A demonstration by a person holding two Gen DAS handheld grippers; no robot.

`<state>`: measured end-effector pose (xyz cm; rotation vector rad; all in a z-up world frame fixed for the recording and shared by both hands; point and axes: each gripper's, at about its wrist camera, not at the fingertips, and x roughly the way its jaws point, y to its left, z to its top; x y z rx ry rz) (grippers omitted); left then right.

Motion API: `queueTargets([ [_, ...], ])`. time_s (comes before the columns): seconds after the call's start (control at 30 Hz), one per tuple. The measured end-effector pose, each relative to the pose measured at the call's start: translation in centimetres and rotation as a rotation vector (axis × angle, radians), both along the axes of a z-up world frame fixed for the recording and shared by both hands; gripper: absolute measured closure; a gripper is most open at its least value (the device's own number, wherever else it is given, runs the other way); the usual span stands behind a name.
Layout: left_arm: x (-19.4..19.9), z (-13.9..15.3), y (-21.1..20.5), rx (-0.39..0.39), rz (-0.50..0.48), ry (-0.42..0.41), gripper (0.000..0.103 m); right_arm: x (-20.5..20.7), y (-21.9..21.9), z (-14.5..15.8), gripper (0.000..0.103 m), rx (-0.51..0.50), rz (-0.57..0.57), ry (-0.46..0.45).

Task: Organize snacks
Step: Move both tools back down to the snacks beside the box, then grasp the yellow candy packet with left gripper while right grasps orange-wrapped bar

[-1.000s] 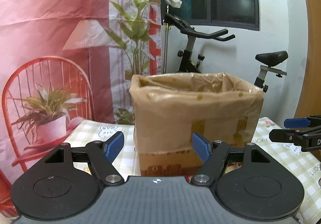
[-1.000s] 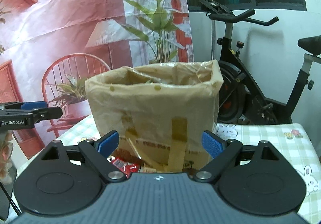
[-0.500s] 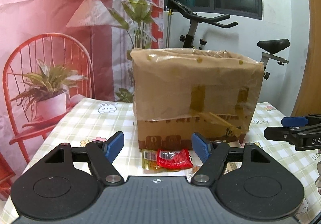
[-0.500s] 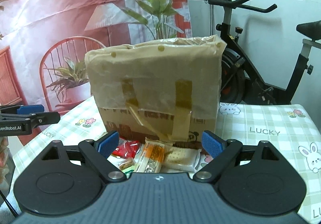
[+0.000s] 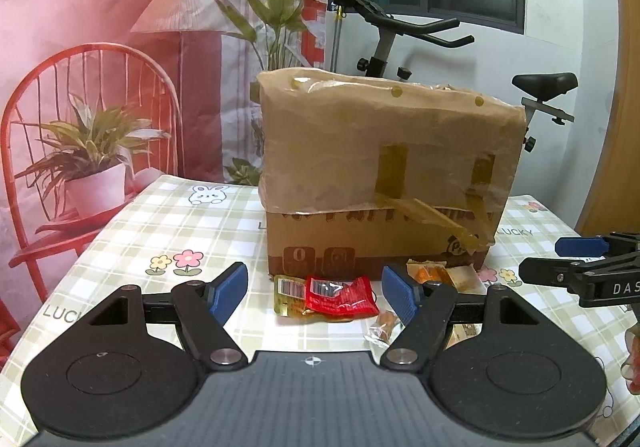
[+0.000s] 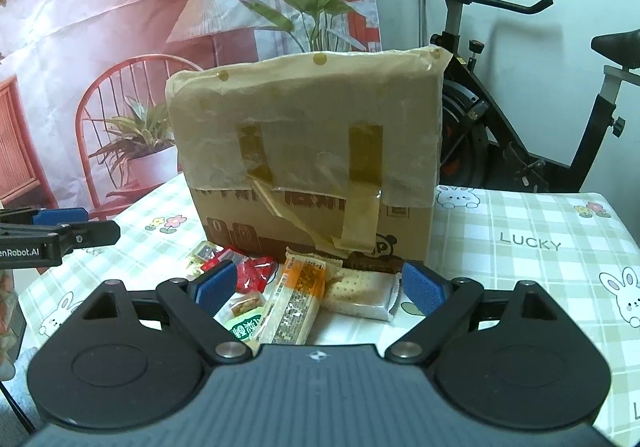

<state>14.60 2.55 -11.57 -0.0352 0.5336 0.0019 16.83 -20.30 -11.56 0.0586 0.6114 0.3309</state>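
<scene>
The right gripper (image 6: 320, 287) hangs with jaws spread and empty just above the orange snack bar (image 6: 298, 297), whose long axis runs straight ahead between the pads. The left gripper (image 5: 314, 295), also agape and empty, faces the red packet (image 5: 340, 293); both snacks lie on the table (image 6: 520, 227) before the cardboard box (image 6: 308, 151), the right hand being nearer the bar

Cardboard box (image 6: 308, 151) stands on the table (image 6: 520, 231), roughly mid-surface; exercise bike (image 6: 500, 95) behind it to the right, printed backdrop (image 5: 112, 27) behind it to the left. Snack packets lie on the table against the box's near face: red packet (image 5: 340, 293) leftmost with a flat packet (image 5: 286, 293) under its left edge, long bar packet (image 6: 296, 299) in the middle, cracker packet (image 6: 362, 293) to its right, touching. Left gripper (image 5: 314, 289) sits before the red packet, right gripper (image 6: 318, 287) before the bar and cracker packets, neither touching any packet.
</scene>
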Motion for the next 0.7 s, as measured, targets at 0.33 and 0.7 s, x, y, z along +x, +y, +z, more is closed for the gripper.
queueTargets([
  [0.33,0.3,-2.0,0.4,-0.016,-0.007,0.053,0.029,0.2,-0.1,-1.9,0.012,-0.020,-0.012,0.037],
  [0.7,1.3,-4.4,1.6,-0.047,-0.009,0.126,0.035,2.0,0.6,-4.3,0.021,-0.013,0.029,0.098],
])
